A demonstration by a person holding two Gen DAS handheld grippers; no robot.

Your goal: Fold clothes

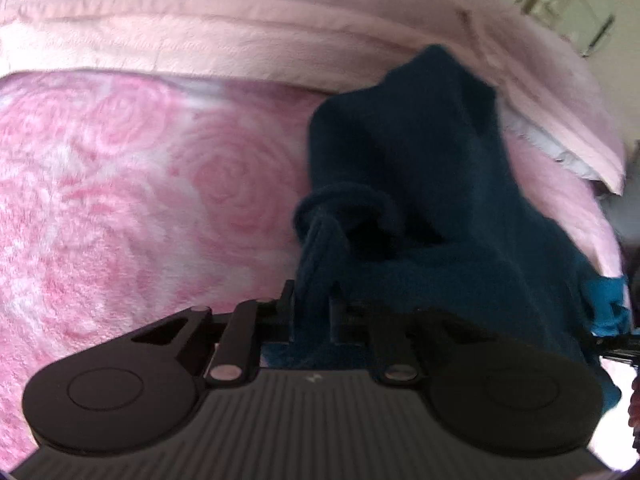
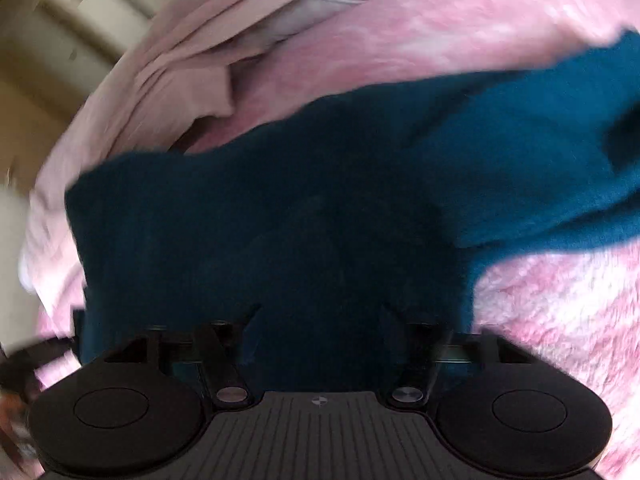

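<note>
Teal garment (image 1: 420, 168) pinched by left tool (image 1: 312, 300).

Both wrist views sit close over the dark teal garment (image 1: 432, 200) — left looks along it toward the pink bedding (image 1: 120, 184), right, blurred, seems nearer still — sharing that garment (image 2: 280, 220).

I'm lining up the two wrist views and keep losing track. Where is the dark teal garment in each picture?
Left wrist: the dark teal garment fills the right of centre, rising from the left gripper, whose fingers pinch a fold of it.
Right wrist: the garment spans the middle as a wide band, draped over the right gripper's fingers.
Shared landmark: the pink rose-pattern blanket beneath it.
</note>
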